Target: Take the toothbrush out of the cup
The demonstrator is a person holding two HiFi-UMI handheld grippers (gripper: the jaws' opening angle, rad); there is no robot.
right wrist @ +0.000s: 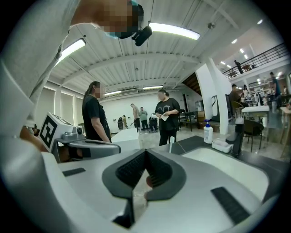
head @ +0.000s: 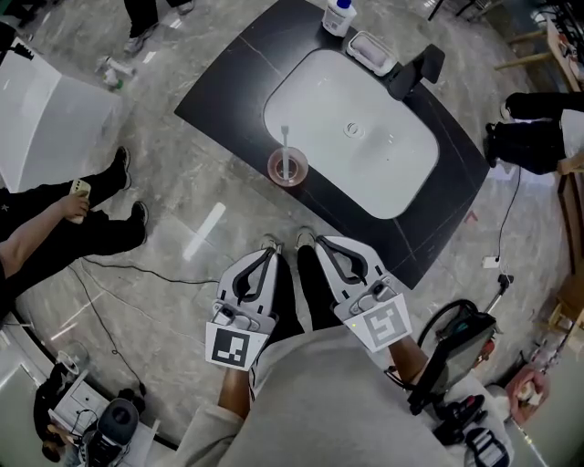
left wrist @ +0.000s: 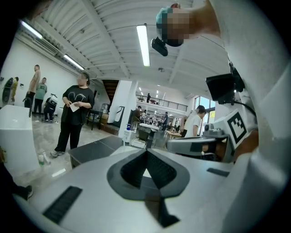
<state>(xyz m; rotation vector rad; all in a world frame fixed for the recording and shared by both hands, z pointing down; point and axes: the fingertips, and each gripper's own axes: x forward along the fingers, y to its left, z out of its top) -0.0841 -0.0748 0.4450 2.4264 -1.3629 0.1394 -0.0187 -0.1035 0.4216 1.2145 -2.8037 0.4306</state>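
Observation:
A pinkish see-through cup (head: 287, 168) stands on the black counter (head: 228, 87), at its near edge beside the white sink (head: 365, 155). A white toothbrush (head: 286, 146) stands upright in the cup. My left gripper (head: 269, 254) and my right gripper (head: 325, 243) hang side by side over the floor. Both are well short of the counter and point toward it. Each gripper is shut with nothing between its pads. In the left gripper view the left gripper (left wrist: 146, 152) has its dark pads meeting at the tip. The right gripper (right wrist: 146, 153) shows the same in the right gripper view.
A soap bottle (head: 338, 16), a white dish (head: 370, 52) and a black faucet (head: 415, 71) sit at the sink's far side. A person (head: 55, 228) is on the floor at left, with a cable (head: 137, 269) nearby. Black equipment (head: 456, 356) stands at right.

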